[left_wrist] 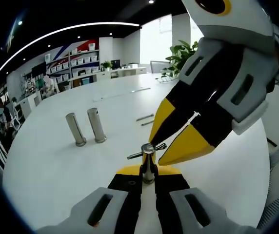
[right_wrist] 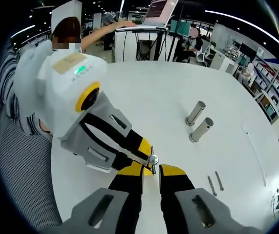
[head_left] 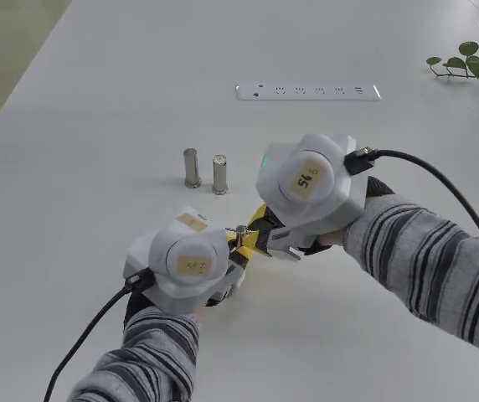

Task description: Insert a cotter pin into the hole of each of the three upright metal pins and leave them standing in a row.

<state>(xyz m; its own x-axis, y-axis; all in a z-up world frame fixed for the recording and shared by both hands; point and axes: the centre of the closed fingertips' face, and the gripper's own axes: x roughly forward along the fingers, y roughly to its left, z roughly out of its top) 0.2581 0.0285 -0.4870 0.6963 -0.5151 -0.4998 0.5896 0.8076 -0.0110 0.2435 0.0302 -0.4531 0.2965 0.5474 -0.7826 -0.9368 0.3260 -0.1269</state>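
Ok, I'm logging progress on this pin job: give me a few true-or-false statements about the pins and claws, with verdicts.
1. Two standing pins are upright on the table. True.
2. The left claw is empty. False: it is shut on a third metal pin, held upright.
3. A cotter pin crosses that pin's top, at the right claw's tips. True.
4. No cotter pins lie loose on the table. False: two spare cotter pins lie there.

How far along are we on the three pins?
Nothing finished yet. In hand: the left gripper holds one metal pin, with a cotter pin through its hole, pinched by the right gripper. Left: stand it up, then fit the two bare standing pins from the spare cotter pins.
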